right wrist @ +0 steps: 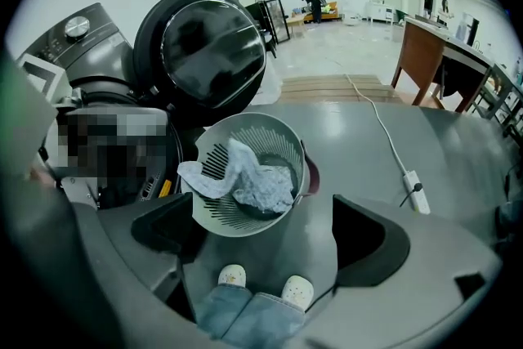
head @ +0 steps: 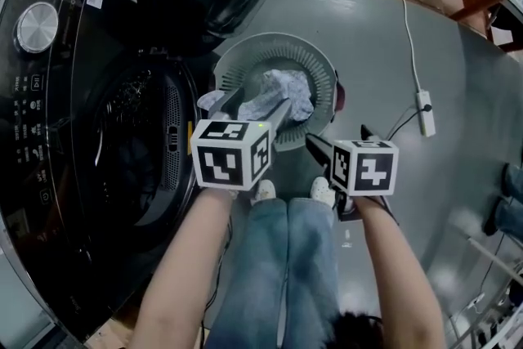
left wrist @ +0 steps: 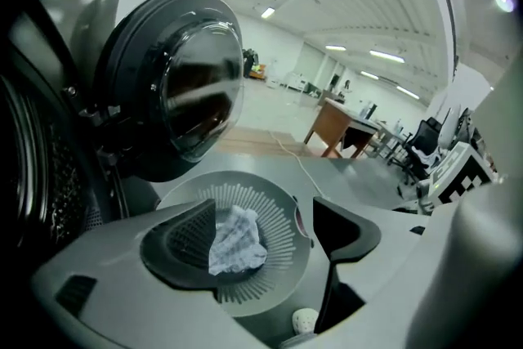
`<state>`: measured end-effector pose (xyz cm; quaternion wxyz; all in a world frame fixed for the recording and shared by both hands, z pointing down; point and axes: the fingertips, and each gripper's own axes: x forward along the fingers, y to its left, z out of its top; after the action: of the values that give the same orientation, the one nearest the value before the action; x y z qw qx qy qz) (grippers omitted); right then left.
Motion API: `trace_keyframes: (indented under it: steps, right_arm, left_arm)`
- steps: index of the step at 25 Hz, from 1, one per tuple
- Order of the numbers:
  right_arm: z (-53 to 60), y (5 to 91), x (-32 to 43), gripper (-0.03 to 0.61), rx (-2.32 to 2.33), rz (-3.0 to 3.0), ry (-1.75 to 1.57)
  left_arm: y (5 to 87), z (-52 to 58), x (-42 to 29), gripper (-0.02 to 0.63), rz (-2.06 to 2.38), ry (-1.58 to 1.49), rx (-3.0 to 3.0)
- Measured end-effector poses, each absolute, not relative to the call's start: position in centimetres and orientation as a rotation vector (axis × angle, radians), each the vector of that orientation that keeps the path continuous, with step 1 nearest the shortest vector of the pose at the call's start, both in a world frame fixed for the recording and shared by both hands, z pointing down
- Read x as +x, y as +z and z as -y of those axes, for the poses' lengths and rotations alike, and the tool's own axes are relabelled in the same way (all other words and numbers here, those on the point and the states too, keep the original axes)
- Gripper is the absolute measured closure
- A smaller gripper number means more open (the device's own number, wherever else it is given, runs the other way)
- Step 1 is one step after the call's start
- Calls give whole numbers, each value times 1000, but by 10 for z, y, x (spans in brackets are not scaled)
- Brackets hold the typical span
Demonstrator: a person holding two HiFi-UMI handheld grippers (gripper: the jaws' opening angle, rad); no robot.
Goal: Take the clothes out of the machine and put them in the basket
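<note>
The grey basket (head: 270,42) stands on the floor beside the open washing machine (head: 57,135), holding a pale crumpled cloth (head: 284,92) with one end draped over its rim. Both the left tongs (left wrist: 265,237) and the right tongs (right wrist: 265,233) gape wide, gripping nothing.

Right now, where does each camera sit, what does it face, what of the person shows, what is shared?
Head view: on the head, looking down at washer, basket; arms, jeans, left gripper, right gripper.
Left gripper view: on left gripper, facing basket; open jaws, one shoe.
Right gripper view: on right gripper, facing basket; open jaws, jeans, shoes.
All share: basket, cloth.
</note>
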<state>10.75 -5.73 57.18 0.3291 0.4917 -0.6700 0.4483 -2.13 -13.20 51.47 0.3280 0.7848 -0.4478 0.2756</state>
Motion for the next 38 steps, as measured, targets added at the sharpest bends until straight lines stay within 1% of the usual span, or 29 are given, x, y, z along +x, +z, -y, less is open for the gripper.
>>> trace_keyframes:
  steps: [6,12,23,27,29,30,31,32,33,34,38]
  right_arm:
    - [57,581,98,48,1260,1754,1174]
    - [51,596,78,47,1197,1761,1162]
    - [54,635,48,48,1140,1763,1157]
    - [52,645,44,48,1138,1762,1161]
    - [50,648,43,48,1134,1756,1164]
    - [49,649,43,48,1129,1754,1163]
    - [48,650,42,48,1125,1752,1162]
    - [47,651,42,48,1121,1750,1160]
    - [47,651,42,48,1119,1748,1158]
    - [47,650,43,48,1118,1746,1157]
    - [53,643,42,48,1133,1755,1165]
  left_arm:
    - [541,119,-54,264,1222,841,1975]
    - [578,97,-101,264,1292,958,1858]
    - [674,101,-176,264,1384,1230,1715]
    - [701,109,-195,275,1425,1216,1645]
    - [705,119,-195,325,1445,1123,1640]
    - [704,124,-195,372,1473,1075,1634]
    - [700,130,-198,426,1513,1047,1626]
    - [693,136,-199,500,1551,1035,1633]
    - [685,141,-195,561,1573,1029,1672]
    - [675,147,-185,583,1566,1013,1751]
    - [636,150,-105,589,1277,833,2141]
